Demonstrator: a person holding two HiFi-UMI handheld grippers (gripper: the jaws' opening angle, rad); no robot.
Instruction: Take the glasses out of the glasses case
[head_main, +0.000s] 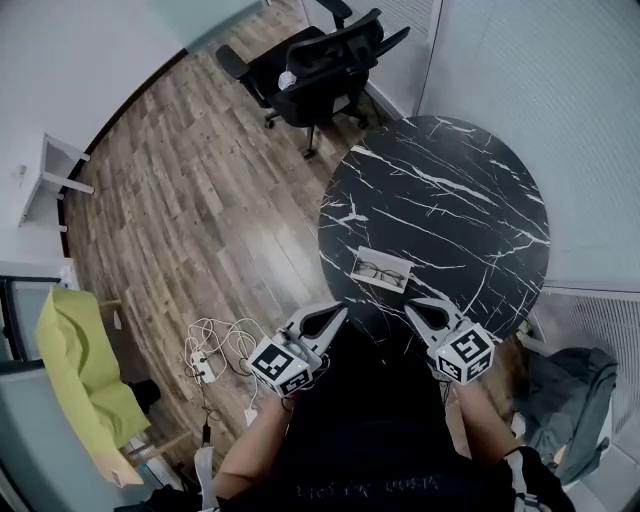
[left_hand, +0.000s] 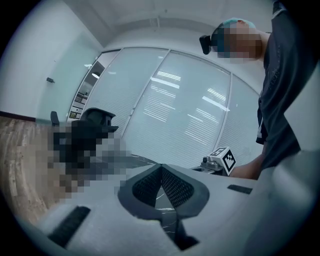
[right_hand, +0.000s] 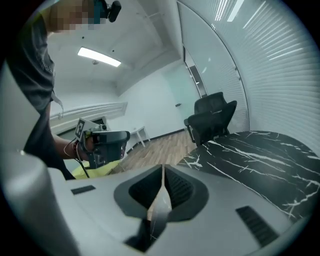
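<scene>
- Person's dark top (head_main: 390, 430): fills the lower head view; both forearms are raised to the table's near rim.
- Left gripper (head_main: 342, 310): jaws pressed together with nothing between them, as its own view confirms (left_hand: 161, 168). It is held at the near rim, short of the case and not touching it.
- Right gripper (head_main: 409, 304): jaws likewise pressed together and empty (right_hand: 162, 171). It is level with the left gripper and a little apart from it.
- Table (head_main: 460, 180): round, with a black top veined in white that looks smooth.
- Glasses case (head_main: 403, 279): a pale rectangle lying flat near the table's near edge, just beyond and between the two grippers.
- Glasses (head_main: 378, 270): dark-framed, lying within the case outline. Whether they show through a clear lid or an open one cannot be told.
- Step in hand, as judged: approach only, nothing grasped yet.
- Hazards, as judged:
  - Closed jaws pushed at the case would slide it on the smooth top, possibly off the near edge.
  - Lifting the frame with the case unsteadied may drag the case along.
  - A pinch on a lens or thin arm may bend or mark it.
- Cables (head_main: 215, 345): a loose tangle on the wooden floor at left.
- Yellow-green chair (head_main: 75, 365): at far left.
- Grey cloth (head_main: 575, 395): heaped at right.
- Office chair (head_main: 325, 60): black, on the floor beyond the table.
</scene>
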